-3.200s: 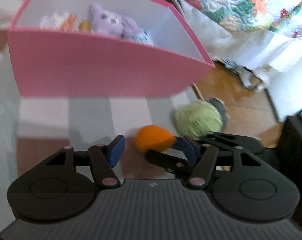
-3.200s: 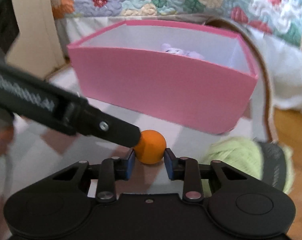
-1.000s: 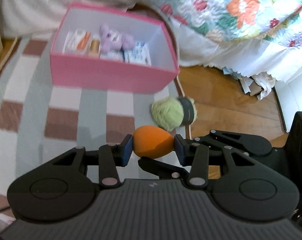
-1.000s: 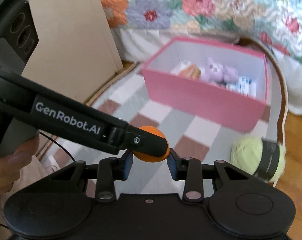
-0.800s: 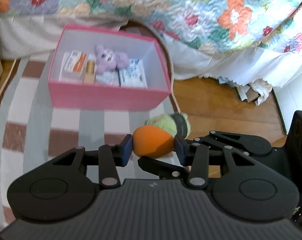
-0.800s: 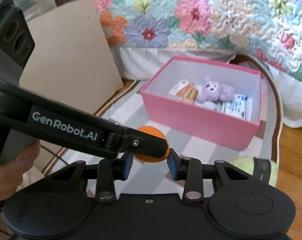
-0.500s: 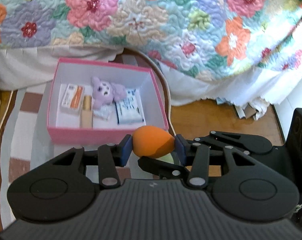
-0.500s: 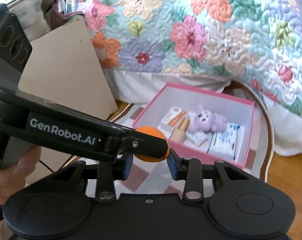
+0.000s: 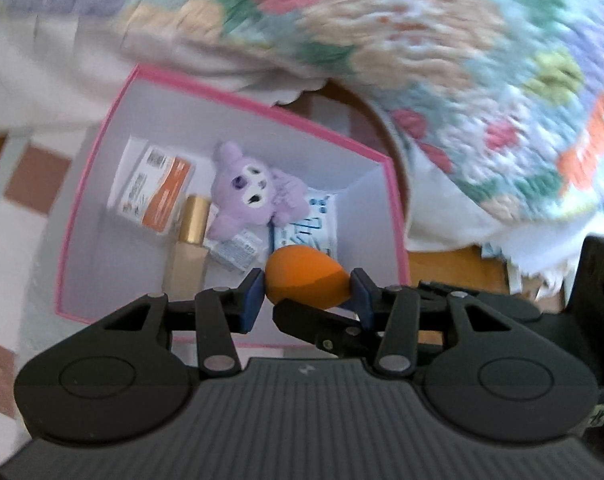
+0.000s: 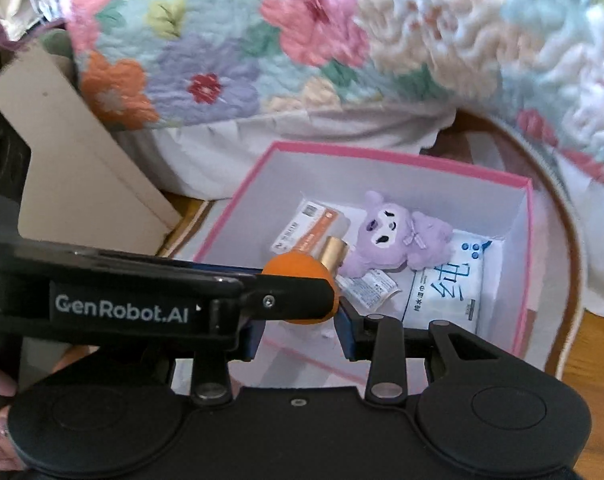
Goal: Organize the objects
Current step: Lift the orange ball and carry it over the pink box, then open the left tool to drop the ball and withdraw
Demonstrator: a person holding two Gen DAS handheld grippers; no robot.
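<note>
Both grippers, left [image 9: 306, 293] and right [image 10: 298, 330], pinch one orange makeup sponge [image 9: 305, 278] over the pink box [image 9: 395, 216]; uneven release could flick it outside.

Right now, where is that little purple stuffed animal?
The purple stuffed animal lies inside the pink box, near its middle, between an orange-and-white carton and a white wipes pack.

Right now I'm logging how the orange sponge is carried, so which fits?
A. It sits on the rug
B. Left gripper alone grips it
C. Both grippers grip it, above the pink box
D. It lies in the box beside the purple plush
C: the left gripper and right gripper both clamp the orange sponge over the open pink box.
</note>
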